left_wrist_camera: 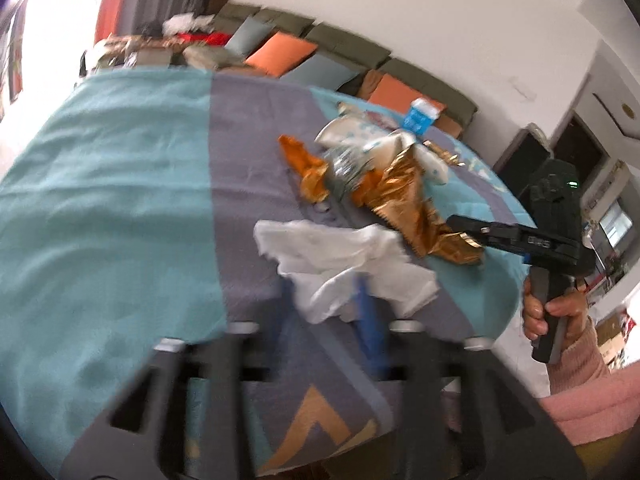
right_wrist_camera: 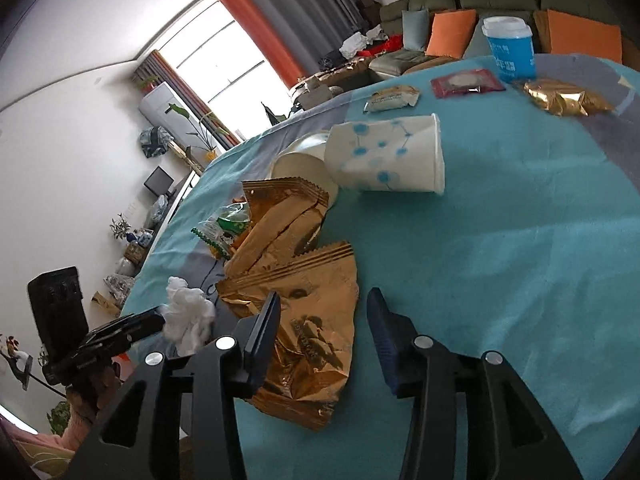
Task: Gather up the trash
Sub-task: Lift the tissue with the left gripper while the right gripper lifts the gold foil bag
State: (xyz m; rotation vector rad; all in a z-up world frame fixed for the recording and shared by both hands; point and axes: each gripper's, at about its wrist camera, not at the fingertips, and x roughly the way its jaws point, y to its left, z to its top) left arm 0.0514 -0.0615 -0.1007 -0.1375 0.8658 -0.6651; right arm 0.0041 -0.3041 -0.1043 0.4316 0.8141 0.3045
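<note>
A crumpled white tissue (left_wrist_camera: 344, 264) lies on the teal and grey tablecloth (left_wrist_camera: 120, 184). My left gripper (left_wrist_camera: 324, 300) has its blue fingers (left_wrist_camera: 370, 320) apart on either side of the tissue's near part, open; this view is blurred. Beyond it is a heap of gold foil wrappers (left_wrist_camera: 404, 196) and white paper cups (left_wrist_camera: 360, 136). My right gripper (right_wrist_camera: 320, 332) is open, its jaws astride a gold foil wrapper (right_wrist_camera: 316, 344) lying on the cloth. The tissue shows at the left in the right wrist view (right_wrist_camera: 188, 316), next to my left gripper (right_wrist_camera: 156, 322).
A tipped paper cup with blue dots (right_wrist_camera: 392, 156) lies past the wrappers. Farther back are a blue cup (right_wrist_camera: 510, 46), a red packet (right_wrist_camera: 466, 82), a white snack packet (right_wrist_camera: 392, 98) and another gold packet (right_wrist_camera: 564, 98). A sofa with orange cushions (right_wrist_camera: 452, 34) stands behind the table.
</note>
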